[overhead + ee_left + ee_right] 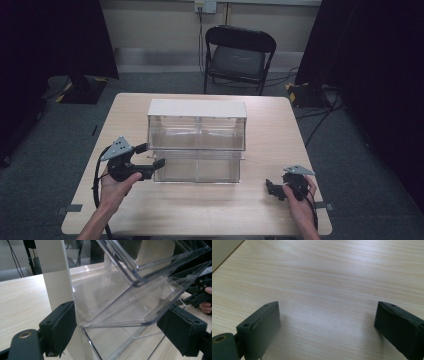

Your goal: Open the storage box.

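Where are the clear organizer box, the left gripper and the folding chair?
clear organizer box (197,172): high view, front wall of its lower tier.
left gripper (150,157): high view, midway between its fingertips, at the box's left end.
folding chair (237,60): high view, seat.

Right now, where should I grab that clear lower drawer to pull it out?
Grip the lower drawer by its front lip, from the person's side; that thin edge juts forward. The left tongs, open, already straddle its left front corner.
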`<action>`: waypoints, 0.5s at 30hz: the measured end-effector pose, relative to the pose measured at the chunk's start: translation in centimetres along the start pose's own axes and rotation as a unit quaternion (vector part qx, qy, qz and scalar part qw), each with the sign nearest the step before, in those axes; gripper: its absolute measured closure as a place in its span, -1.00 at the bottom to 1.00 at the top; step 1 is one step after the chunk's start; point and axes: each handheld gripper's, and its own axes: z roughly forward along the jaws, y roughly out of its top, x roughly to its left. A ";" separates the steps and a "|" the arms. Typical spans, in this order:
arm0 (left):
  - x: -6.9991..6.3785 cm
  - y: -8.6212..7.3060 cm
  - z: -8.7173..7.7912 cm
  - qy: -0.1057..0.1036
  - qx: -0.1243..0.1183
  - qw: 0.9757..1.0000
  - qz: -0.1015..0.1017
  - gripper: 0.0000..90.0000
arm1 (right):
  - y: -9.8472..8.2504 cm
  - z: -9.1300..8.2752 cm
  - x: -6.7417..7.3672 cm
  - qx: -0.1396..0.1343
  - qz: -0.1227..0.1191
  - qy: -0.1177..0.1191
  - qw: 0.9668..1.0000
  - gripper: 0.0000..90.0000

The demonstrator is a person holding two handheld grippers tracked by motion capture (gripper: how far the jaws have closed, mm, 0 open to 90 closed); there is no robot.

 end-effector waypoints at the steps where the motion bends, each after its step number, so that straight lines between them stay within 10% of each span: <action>1: 0.0 0.1 0.0 0.000 -0.001 1.000 0.001 -0.65 | 0.0 0.0 0.0 0.000 0.000 0.000 1.000 -0.87; 15: -0.3 0.3 0.4 -0.005 0.003 1.000 0.006 -0.66 | 0.0 0.0 0.0 0.000 0.000 0.000 1.000 -0.87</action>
